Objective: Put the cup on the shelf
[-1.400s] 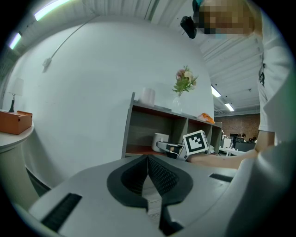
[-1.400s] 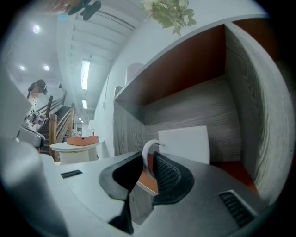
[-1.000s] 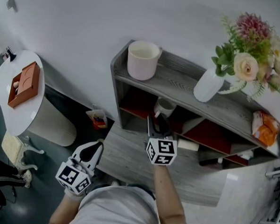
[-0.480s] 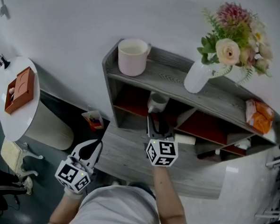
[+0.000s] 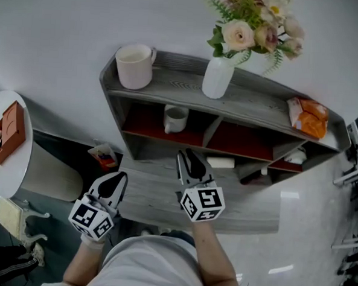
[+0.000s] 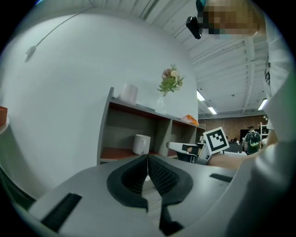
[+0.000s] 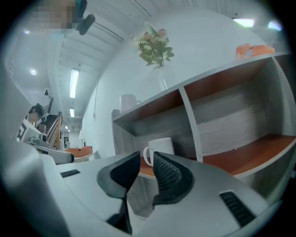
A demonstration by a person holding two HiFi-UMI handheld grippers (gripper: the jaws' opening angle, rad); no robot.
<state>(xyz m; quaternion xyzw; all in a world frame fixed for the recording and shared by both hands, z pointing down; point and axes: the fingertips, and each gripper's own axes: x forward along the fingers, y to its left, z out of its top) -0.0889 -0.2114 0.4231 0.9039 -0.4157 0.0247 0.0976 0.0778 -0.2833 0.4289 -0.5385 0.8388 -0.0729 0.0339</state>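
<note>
- The lower right compartments of the shelf (image 5: 170,85) are in shadow, and what lies in them cannot be made out.
- The cup (image 5: 175,118) is seen upright in the shelf's left compartment, on the red-brown board; its inside is not shown.
- A larger mug (image 5: 134,66), a vase (image 5: 218,78) holding flowers and an orange packet (image 5: 307,116) are carried on the top board.
- The right hand-held gripper (image 5: 186,155) is held released in front of the cup and apart from it, with its jaws slightly parted and nothing between them.
- The left hand-held gripper (image 5: 117,179) is held clenched on nothing, low at the left.
</note>
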